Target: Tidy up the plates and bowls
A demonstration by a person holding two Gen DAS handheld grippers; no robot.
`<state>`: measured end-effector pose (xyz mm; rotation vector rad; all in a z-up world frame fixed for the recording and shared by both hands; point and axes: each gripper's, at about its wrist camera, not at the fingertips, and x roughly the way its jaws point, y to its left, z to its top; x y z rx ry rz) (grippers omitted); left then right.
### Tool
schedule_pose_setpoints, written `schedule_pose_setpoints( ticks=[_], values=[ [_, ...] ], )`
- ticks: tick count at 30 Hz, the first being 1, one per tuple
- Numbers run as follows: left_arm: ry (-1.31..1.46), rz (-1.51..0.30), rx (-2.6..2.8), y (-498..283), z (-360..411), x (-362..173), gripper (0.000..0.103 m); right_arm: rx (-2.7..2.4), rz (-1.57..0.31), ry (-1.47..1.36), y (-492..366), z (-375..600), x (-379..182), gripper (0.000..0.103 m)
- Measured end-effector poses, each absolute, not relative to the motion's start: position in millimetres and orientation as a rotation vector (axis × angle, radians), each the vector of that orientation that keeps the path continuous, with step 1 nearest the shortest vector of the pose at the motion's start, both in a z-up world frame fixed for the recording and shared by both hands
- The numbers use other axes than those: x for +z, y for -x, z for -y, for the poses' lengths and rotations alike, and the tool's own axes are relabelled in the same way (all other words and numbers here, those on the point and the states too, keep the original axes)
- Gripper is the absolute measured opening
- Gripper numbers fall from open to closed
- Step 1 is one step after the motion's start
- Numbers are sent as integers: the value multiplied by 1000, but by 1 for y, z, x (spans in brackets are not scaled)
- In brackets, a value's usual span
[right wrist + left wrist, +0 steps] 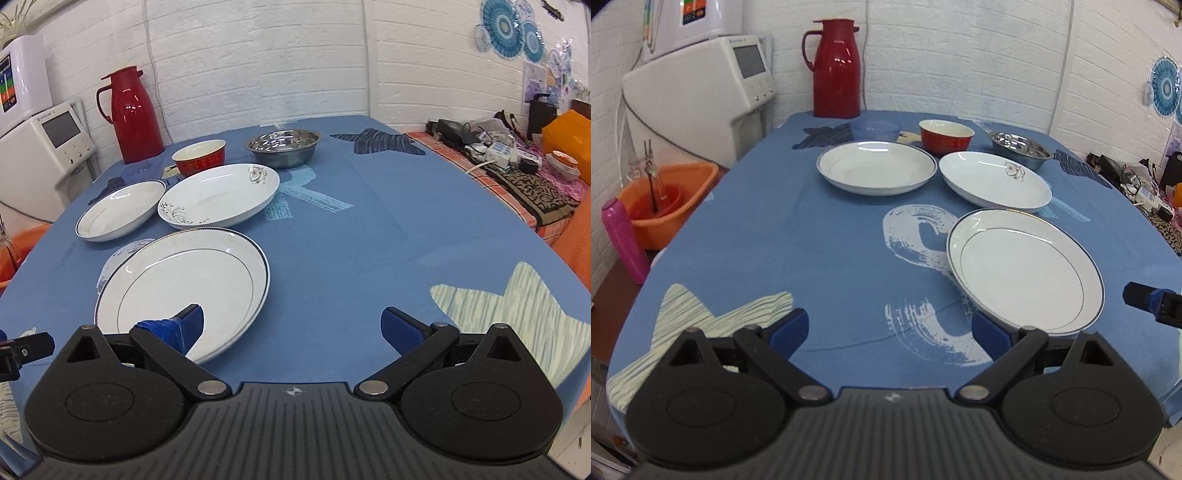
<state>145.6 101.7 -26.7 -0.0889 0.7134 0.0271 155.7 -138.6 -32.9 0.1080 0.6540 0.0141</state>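
The surface [820, 236] is covered by a matt blue cloth with printed white and striped shapes. The three white plates, the nearest [184, 288], the floral one [221, 194] and the blue-rimmed one [877, 166], are seen as glazed ceramic, glossy and smooth, with light reflected on them. The red bowl [945, 138] is glazed likewise. The metal bowl [283, 146] is polished and mirror-like. A small bowl [875, 129] of translucent bluish plastic is shown. The red jug [835, 70] is given a shiny, smooth finish. The gripper bodies are made of matt black plastic, ribbed in the middle, and the jaws are lined with textured blue pads [400, 328]
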Motion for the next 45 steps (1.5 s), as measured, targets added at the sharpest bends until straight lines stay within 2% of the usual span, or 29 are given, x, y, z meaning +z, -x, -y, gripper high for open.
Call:
schedule_pose_setpoints(
  ticks=[7,14,18,22,27,33,34,36,37,38,39,40,45],
  values=[
    [49,-769,-84,-206,-83,-25,94,97,-790,-15,-225,126,-41,90],
    [37,-844,-88,-240,-81,-44,94,152,-917,57,-252,114,-61,90],
    [40,-862,-100,-246,-82,-54,93,186,-909,16,-254,115,-65,91],
    [40,-877,-112,-251,-82,-61,91,207,-823,30,-241,116,-70,91],
    [37,-871,-123,-256,-80,-64,91,204,-924,37,-258,115,-63,91],
    [32,-863,-137,-255,-79,-65,90,246,-929,53,-254,119,-63,90],
    [21,-857,-130,-254,-78,-65,85,259,-925,58,-253,119,-63,88],
    [26,-838,-153,-252,-77,-63,68,293,-903,70,-250,118,-63,84],
    [34,-831,-172,-251,-77,-61,52,311,-892,74,-248,118,-62,76],
    [50,-832,-198,-251,-76,-60,38,324,-880,74,-247,117,-60,52],
    [63,-835,-218,-251,-75,-59,32,348,-867,58,-245,116,-57,36],
    [70,-838,-224,-252,-73,-59,27,334,-874,45,-246,116,-55,32],
    [112,-845,-214,-252,-74,-59,21,321,-866,-9,-244,122,-56,28]
  ],
)
